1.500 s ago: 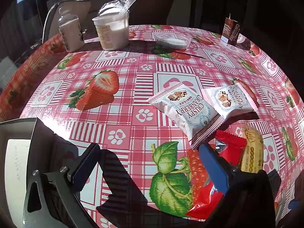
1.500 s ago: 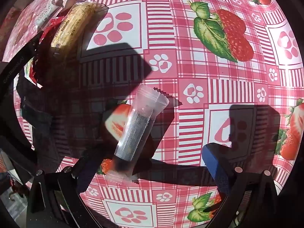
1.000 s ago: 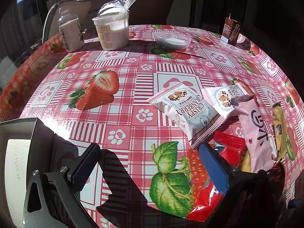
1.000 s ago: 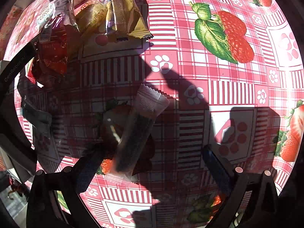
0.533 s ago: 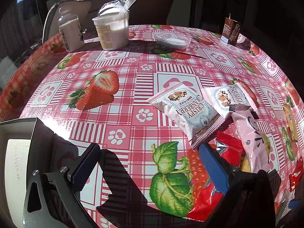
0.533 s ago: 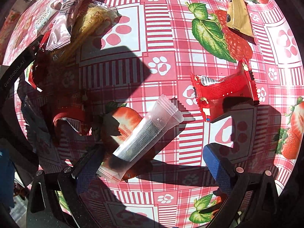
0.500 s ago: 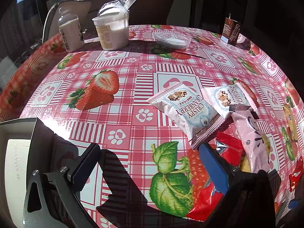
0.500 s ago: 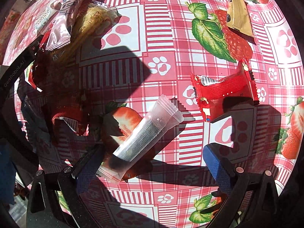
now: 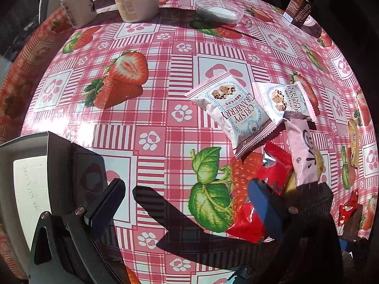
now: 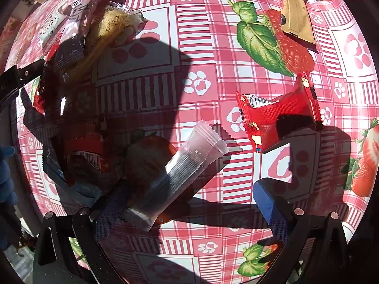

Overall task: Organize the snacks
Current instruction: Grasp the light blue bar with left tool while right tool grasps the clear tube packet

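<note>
Both grippers hover with jaws spread wide and nothing between them: the left gripper (image 9: 184,203) hangs over the tablecloth (image 9: 151,118) beside a dark box (image 9: 35,165) at the tabletop's near left edge, its right finger above a red packet (image 9: 248,220). The right gripper (image 10: 187,203) sits low over a clear tube packet (image 10: 187,165), whose end lies by the left finger. Since 1.5 s ago, a pink packet (image 9: 305,156), a tan packet (image 10: 296,21) and a red wrapper (image 10: 277,116) have landed among the 2 cranberry packets (image 9: 236,111).

Left gripper (image 9: 184,207) spread wide, right gripper (image 10: 189,207) likewise
</note>
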The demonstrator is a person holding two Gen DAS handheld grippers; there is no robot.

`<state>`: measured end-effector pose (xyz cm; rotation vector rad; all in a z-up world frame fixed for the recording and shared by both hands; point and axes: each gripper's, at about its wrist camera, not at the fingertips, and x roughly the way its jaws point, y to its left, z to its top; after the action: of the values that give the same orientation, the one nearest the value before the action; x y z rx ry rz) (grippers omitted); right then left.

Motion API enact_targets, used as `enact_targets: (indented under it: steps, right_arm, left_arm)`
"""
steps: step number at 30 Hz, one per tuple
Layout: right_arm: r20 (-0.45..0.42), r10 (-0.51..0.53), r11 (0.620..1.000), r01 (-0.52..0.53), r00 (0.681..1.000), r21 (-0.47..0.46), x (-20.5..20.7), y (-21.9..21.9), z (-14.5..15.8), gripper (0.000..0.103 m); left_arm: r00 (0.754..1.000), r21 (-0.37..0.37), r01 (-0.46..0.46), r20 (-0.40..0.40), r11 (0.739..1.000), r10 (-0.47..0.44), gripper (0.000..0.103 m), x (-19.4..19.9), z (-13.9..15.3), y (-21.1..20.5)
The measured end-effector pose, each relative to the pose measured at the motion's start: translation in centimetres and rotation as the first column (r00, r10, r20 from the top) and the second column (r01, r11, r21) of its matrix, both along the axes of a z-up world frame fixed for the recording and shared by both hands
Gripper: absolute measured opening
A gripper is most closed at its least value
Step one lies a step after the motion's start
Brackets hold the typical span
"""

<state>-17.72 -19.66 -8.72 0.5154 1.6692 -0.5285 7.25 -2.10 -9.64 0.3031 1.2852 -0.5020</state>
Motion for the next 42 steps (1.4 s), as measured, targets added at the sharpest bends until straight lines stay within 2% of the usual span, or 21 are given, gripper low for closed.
enact_targets:
  steps: [3, 6, 8, 10, 12, 14, 17, 18, 21, 24, 26, 30, 33, 36, 40, 42]
  right_arm:
    - [0.047, -0.012, 1.000, 0.014, 0.999, -0.027, -0.2, 0.2, 0.3, 0.103]
    - [0.120, -0.015, 0.996, 0.025, 0.993, -0.085, -0.1, 0.3, 0.9, 0.103]
    - [0.122, -0.017, 0.997, 0.027, 0.992, -0.076, -0.1, 0.4, 1.1, 0.103]
    - [0.114, -0.022, 0.998, 0.028, 0.993, -0.049, 0.0, 0.3, 1.2, 0.103]
    - [0.108, -0.028, 0.999, 0.030, 0.994, -0.018, 0.2, 0.2, 1.2, 0.103]
    - [0.114, -0.036, 0.999, 0.034, 0.993, 0.022, 0.4, -0.3, 1.1, 0.103]
    - [0.112, -0.054, 0.998, 0.048, 0.992, 0.049, 0.3, -0.8, 1.1, 0.103]
    - [0.110, -0.072, 0.996, 0.066, 0.991, 0.053, -0.3, -1.3, 1.2, 0.103]
    - [0.101, -0.134, 0.989, 0.128, 0.986, 0.070, -2.0, -2.2, 1.5, 0.103]
    - [0.095, -0.202, 0.976, 0.193, 0.975, 0.100, -3.5, -3.0, 1.8, 0.103]
    - [0.094, -0.239, 0.968, 0.230, 0.966, 0.105, -4.2, -3.6, 2.0, 0.103]
    - [0.124, -0.260, 0.962, 0.245, 0.958, 0.120, -3.7, -4.3, 2.5, 0.103]
    - [0.119, -0.202, 0.977, 0.191, 0.972, 0.098, -0.9, -3.8, 3.1, 0.103]
    - [0.120, -0.150, 0.987, 0.142, 0.981, 0.075, 0.3, -4.0, 3.9, 0.103]
    - [0.118, -0.152, 0.986, 0.144, 0.981, 0.079, 0.5, -4.9, 4.3, 0.103]
    - [0.104, -0.150, 0.987, 0.144, 0.983, 0.064, 0.8, -4.4, 3.8, 0.103]
  left_arm:
    - [0.999, -0.004, 0.034, -0.015, 0.999, -0.034, 0.103, -2.8, 1.7, 1.2]
    - [0.987, 0.024, 0.160, 0.030, 0.987, -0.160, 0.103, -6.8, 2.8, 1.7]
    - [0.979, 0.052, 0.203, -0.013, 0.978, -0.203, 0.103, -8.4, 2.4, 1.8]
    - [0.985, 0.041, 0.149, -0.098, 0.988, -0.145, 0.103, -8.5, 1.7, 1.9]
    - [0.983, 0.035, 0.026, -0.183, 0.999, -0.019, 0.103, -8.0, 0.7, 2.4]
    - [0.963, 0.038, -0.075, -0.258, 0.996, 0.082, 0.103, -7.4, -0.4, 2.6]
    - [0.942, 0.080, -0.126, -0.303, 0.989, 0.145, 0.103, -7.6, -1.8, 1.9]
    - [0.941, 0.101, -0.116, -0.307, 0.988, 0.142, 0.103, -8.0, -2.1, 1.4]
    - [0.973, 0.187, 0.003, -0.228, 0.982, 0.040, 0.103, -9.3, -2.3, -0.1]
    - [0.988, 0.192, 0.119, -0.123, 0.974, -0.097, 0.103, -9.6, -1.7, -0.1]
    - [0.984, 0.197, 0.149, -0.123, 0.969, -0.127, 0.103, -8.8, -1.5, 0.6]
    - [0.983, 0.159, 0.131, -0.151, 0.979, -0.107, 0.103, -7.5, -0.3, 2.2]
    - [0.982, 0.179, 0.130, -0.160, 0.975, -0.102, 0.103, -8.3, 0.3, 2.5]
    - [0.983, 0.197, 0.089, -0.173, 0.976, -0.055, 0.103, -11.4, -0.1, 2.5]
    - [0.973, 0.195, 0.019, -0.230, 0.981, 0.027, 0.103, -11.9, -1.6, 1.7]
    - [0.977, 0.186, -0.006, -0.210, 0.983, 0.046, 0.103, -12.3, -1.4, 1.6]
